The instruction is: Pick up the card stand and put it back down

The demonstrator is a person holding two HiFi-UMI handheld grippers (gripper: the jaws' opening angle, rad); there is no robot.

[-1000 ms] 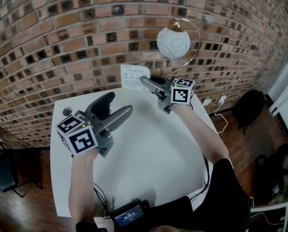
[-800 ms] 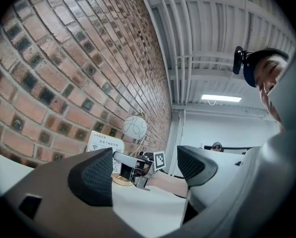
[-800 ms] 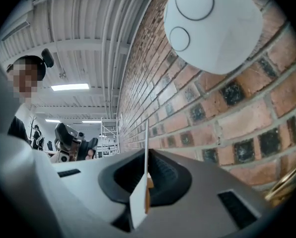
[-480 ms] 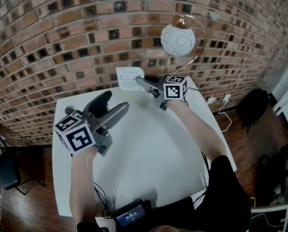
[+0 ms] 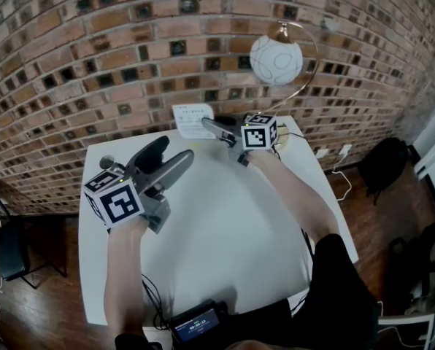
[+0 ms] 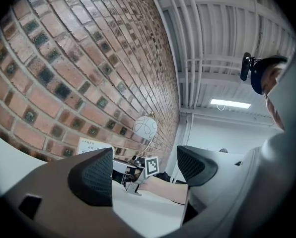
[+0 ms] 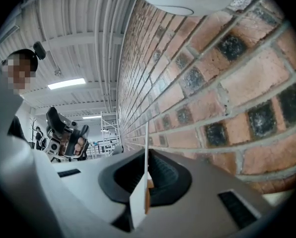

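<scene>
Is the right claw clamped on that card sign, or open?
Shut: the right gripper pinches the card stand, its thin edge squeezed between both fingers.

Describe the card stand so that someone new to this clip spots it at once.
Start at the brick wall behind the white table, then look along the table's far edge, left of the globe lamp. The card stand is the white printed sheet standing there in front of the bricks. It is the only paper in sight, and the right gripper is shut on it.
</scene>
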